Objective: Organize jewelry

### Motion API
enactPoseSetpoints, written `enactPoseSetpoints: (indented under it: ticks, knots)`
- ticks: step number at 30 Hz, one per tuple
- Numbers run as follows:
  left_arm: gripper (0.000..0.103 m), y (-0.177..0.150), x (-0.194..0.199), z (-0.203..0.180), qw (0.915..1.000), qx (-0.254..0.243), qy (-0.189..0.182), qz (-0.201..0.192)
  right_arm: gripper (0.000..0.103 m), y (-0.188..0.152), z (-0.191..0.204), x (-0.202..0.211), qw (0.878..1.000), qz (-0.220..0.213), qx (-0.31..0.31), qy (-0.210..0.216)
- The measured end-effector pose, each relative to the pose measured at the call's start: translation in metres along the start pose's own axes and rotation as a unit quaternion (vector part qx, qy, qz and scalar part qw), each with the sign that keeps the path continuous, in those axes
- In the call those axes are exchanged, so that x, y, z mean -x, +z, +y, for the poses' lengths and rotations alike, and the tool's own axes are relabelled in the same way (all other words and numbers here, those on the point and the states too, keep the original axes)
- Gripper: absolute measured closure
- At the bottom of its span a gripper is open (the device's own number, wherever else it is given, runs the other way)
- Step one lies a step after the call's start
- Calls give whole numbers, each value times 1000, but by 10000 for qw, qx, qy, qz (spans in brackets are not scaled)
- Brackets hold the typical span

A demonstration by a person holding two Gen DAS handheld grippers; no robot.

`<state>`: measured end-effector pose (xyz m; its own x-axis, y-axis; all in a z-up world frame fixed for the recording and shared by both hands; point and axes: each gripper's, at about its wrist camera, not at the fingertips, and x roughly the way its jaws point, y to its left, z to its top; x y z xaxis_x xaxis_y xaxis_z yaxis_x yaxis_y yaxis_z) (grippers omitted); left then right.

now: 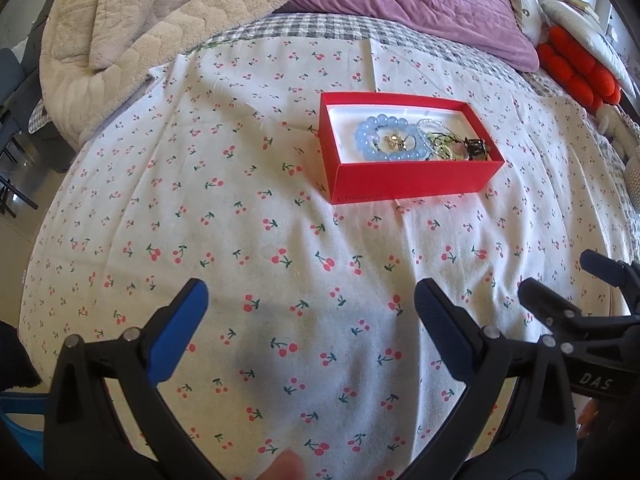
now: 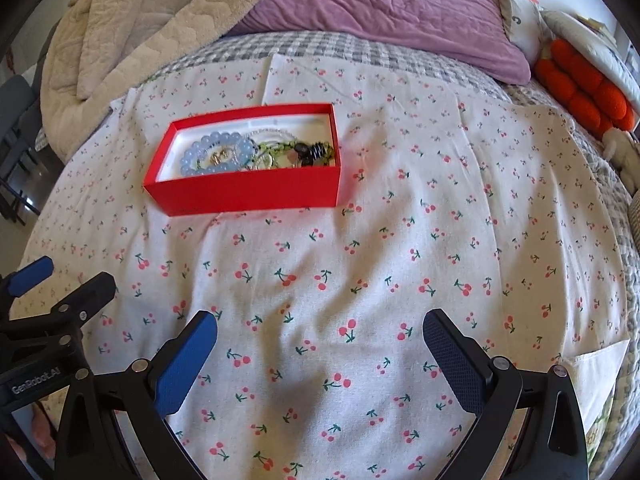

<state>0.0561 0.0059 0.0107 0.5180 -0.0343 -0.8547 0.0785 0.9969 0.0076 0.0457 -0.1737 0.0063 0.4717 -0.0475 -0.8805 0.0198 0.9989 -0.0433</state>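
A red box (image 1: 412,178) (image 2: 244,192) sits on the cherry-print cloth (image 1: 280,240) (image 2: 400,240) over the bed. Inside it lie a pale blue bead bracelet (image 1: 388,138) (image 2: 216,154), a small gold piece, clear and green strands, and a dark charm (image 1: 476,148) (image 2: 316,152). My left gripper (image 1: 312,300) hovers open over bare cloth, well short of the box, with nothing between its fingers. My right gripper (image 2: 320,330) is likewise open and empty, the box lying ahead to its left. Each gripper shows at the edge of the other's view.
A beige quilted blanket (image 1: 120,28) is heaped at the back left, a purple pillow (image 1: 420,0) at the back. Red-orange cushions (image 2: 588,84) and white plush items lie at the right. Dark chair legs (image 1: 12,140) stand beyond the bed's left edge.
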Motion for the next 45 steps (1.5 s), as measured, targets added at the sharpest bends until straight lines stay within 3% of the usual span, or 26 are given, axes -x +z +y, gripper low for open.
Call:
enactPoseSetpoints:
  ticks: [15,45]
  knots:
    - [1,-3,2,-2,9999,-5,156,-48,0,-1,-2,8,10000,-64,20,14]
    - [1,-2,8,-2,9999,31,97,-129,0,-1,-1,7,9999,-125,49,-93]
